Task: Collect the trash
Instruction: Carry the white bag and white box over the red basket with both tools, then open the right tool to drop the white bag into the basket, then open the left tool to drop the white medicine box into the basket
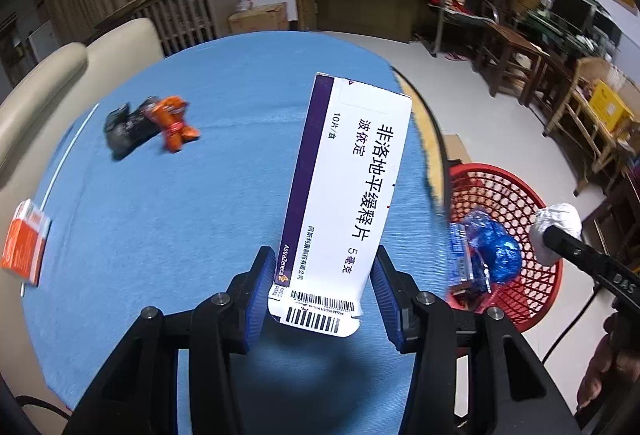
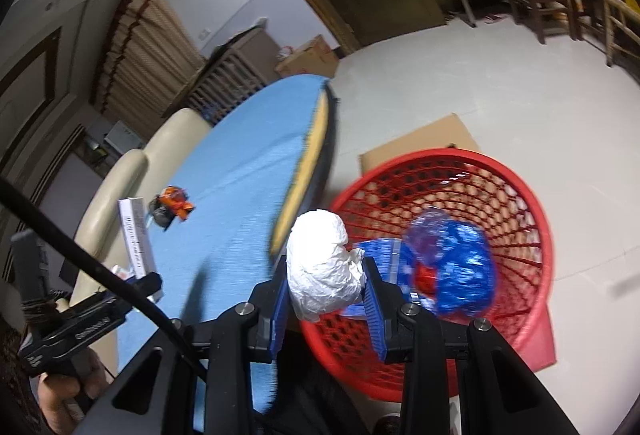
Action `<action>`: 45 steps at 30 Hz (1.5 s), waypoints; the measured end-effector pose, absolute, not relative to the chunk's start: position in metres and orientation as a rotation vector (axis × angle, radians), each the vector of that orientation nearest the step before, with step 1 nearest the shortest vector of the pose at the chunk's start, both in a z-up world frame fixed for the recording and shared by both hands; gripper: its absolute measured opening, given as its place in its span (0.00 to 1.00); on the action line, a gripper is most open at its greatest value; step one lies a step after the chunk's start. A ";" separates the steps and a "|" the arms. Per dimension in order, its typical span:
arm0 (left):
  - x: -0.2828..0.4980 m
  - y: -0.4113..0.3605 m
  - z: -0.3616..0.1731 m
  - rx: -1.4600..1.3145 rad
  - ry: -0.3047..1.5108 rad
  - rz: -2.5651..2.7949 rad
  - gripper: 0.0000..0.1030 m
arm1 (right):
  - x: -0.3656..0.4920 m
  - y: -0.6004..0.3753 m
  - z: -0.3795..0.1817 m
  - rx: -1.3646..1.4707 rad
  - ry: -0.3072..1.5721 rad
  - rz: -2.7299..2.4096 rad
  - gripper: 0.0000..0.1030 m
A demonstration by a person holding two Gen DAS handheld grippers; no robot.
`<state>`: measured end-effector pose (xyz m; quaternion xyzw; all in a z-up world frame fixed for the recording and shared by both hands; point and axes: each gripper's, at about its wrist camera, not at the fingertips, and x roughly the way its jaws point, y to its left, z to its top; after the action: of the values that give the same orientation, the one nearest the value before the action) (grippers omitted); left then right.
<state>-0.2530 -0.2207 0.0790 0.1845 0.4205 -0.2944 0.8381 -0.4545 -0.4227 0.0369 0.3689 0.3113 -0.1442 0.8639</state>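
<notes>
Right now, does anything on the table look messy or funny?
Yes. A crumpled orange wrapper and a dark one lie scrunched together on the blue tablecloth, and an orange box sits at its edge.

The surface (image 1: 168,219) is round and covered with a blue cloth, whose edge is turned up on the side toward the floor, showing a yellowish underside. On the cloth lie a crumpled orange wrapper (image 1: 174,123) touching a dark wrapper (image 1: 126,129), and, well apart near the rim, an orange-and-white small box (image 1: 24,241). A thin white line (image 1: 68,159) runs along the cloth near that box. Beside the surface, on the pale floor (image 2: 460,75), a flat sheet of cardboard (image 2: 424,141) carries a red mesh basket (image 2: 532,219).
</notes>
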 end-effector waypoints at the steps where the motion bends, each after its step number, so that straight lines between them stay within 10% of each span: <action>1: -0.254 -0.224 0.078 0.397 0.891 -0.632 0.49 | -0.456 -0.426 0.034 0.777 0.657 -0.312 0.34; 18: -0.287 -0.288 0.069 0.501 0.885 -0.747 0.49 | -0.476 -0.455 -0.009 0.831 0.747 -0.390 0.38; 21: -0.291 -0.295 0.068 0.511 0.887 -0.756 0.49 | -0.482 -0.462 -0.011 0.860 0.737 -0.399 0.72; 45: -0.331 -0.365 0.044 0.662 0.918 -0.876 0.49 | -0.540 -0.505 0.025 0.901 0.542 -0.541 0.73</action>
<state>-0.3312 -0.3645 0.0440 0.3036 0.4207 -0.4017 0.7546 -0.5399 -0.5052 0.0246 0.4249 0.2554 -0.2549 0.8302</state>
